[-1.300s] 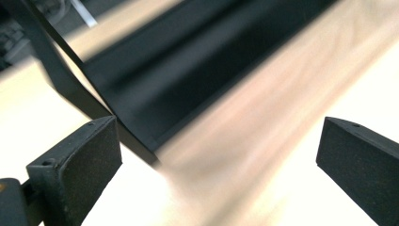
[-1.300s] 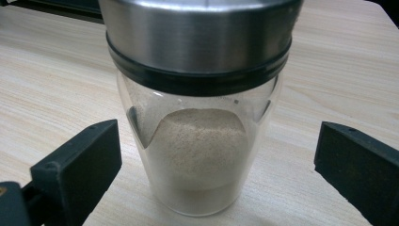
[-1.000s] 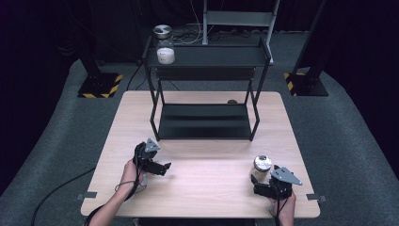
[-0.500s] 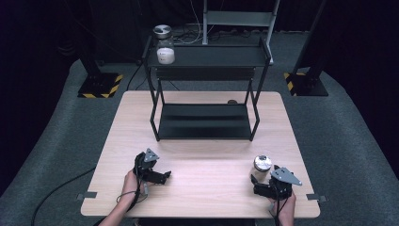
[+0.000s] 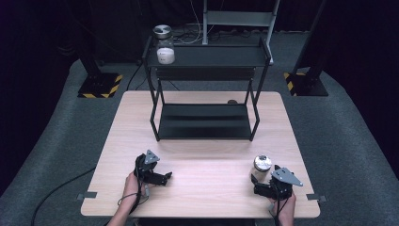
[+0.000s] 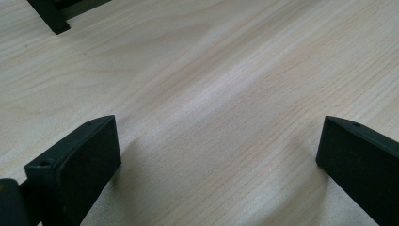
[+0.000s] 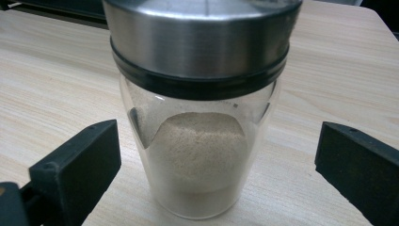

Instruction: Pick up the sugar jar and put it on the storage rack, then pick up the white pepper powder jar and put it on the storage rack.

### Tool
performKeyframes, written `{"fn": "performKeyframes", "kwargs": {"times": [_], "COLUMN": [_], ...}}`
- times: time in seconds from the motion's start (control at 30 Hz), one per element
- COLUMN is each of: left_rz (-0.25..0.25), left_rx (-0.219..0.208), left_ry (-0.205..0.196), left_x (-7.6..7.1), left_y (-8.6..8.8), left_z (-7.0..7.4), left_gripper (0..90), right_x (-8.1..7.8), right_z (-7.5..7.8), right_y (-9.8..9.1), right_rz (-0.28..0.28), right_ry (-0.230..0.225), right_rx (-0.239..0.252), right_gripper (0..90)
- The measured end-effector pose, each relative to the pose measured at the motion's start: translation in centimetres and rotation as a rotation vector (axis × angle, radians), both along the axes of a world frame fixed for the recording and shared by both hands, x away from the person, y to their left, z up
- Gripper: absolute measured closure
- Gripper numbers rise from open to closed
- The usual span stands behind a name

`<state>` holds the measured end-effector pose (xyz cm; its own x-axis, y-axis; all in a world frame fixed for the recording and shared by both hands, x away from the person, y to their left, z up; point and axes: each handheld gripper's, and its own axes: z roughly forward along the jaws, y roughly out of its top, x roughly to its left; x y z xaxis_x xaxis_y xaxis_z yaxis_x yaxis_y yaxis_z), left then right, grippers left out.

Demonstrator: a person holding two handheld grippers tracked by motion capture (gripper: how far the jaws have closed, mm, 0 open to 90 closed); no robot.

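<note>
Where the light wooden table meets its near edge, two grippers are held low by a person's hands. At the near left, the left gripper is seen lying close over the tabletop, and in the left gripper view its jaws are spread wide apart with nothing but bare wood grain between them. A foot of the black shelf frame is seen at the upper left corner of that view.

Further back, at the middle of the table, a black two-level metal rack is set upright. A glass jar with a white label is placed at the left end of its upper shelf.

At the near right, a glass jar with a metal lid is stood upright on the table, just in front of the right gripper. In the right gripper view the jar is seen partly filled with a pale powder, and it is flanked by the two open jaws, neither of which is touching the glass.
</note>
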<state>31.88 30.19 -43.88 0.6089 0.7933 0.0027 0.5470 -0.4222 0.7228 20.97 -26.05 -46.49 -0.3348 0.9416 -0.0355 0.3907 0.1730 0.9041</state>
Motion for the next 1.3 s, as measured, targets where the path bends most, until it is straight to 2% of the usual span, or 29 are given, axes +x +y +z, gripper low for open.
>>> {"fn": "performKeyframes", "kwargs": {"times": [0.53,0.83,1.1,1.3], "left_rz": [0.001,-0.001,0.000,0.003], "left_rx": [-0.002,-0.002,-0.001,-0.001], "left_ry": [0.004,0.004,0.000,0.000], "left_x": [0.10,0.12,0.03,-0.01], "left_y": [-0.01,0.01,-0.03,-0.06], "left_z": [0.00,0.00,-0.02,-0.02], "left_gripper": [0.0,0.0,0.0,0.0], "right_x": [0.06,0.16,-0.13,-0.27], "right_z": [-0.03,0.04,-0.11,0.02], "right_y": [-0.18,-0.09,0.18,0.76], "right_rz": [-0.011,-0.010,-0.011,-0.036], "right_ry": [0.004,0.009,-0.009,-0.004], "right_rx": [0.023,0.015,-0.002,-0.021], "right_gripper": [0.0,0.0,0.0,0.1]}}
